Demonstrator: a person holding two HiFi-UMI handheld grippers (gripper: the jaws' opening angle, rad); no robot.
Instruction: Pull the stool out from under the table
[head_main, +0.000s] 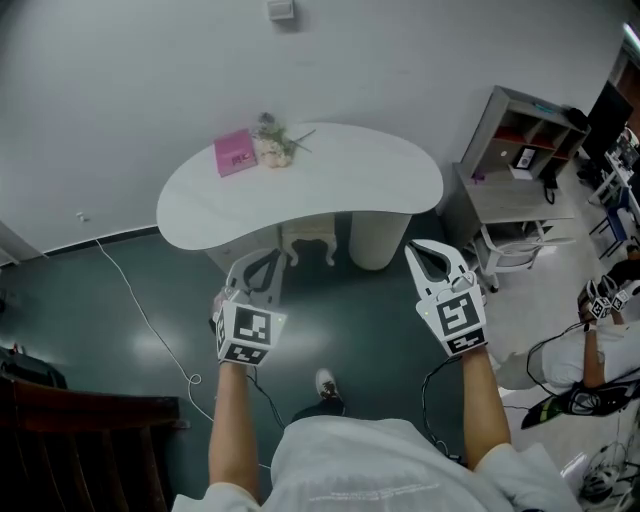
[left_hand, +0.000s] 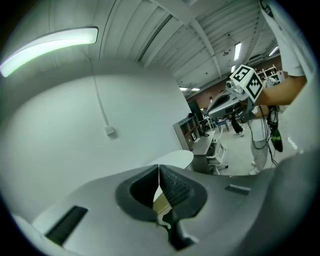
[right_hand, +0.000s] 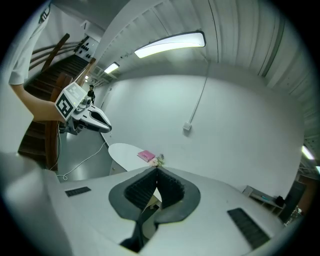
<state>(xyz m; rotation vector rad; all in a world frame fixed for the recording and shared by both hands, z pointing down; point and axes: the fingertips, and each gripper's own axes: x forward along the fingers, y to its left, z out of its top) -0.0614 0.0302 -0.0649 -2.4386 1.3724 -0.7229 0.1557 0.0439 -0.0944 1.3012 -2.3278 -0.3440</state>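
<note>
The white stool (head_main: 309, 238) stands tucked under the white kidney-shaped table (head_main: 380, 175); only its curved legs and seat edge show beside the round pedestal (head_main: 377, 240). My left gripper (head_main: 258, 262) hovers in front of the table, just left of the stool, shut and holding nothing. My right gripper (head_main: 424, 249) is level with it, to the right of the pedestal, also shut and holding nothing. In the left gripper view the jaws (left_hand: 159, 171) meet tip to tip, with the table's edge (left_hand: 175, 158) beyond. The right gripper view shows its jaws (right_hand: 156, 171) closed, pointing towards the table (right_hand: 122, 151).
A pink box (head_main: 235, 152) and a small bunch of flowers (head_main: 272, 143) lie on the table. A grey shelf unit (head_main: 525, 145) and a white chair (head_main: 510, 252) stand at the right. A cable (head_main: 150, 322) runs across the dark floor. A dark wooden chair (head_main: 85, 425) is at the bottom left, and another person (head_main: 590, 350) at the right.
</note>
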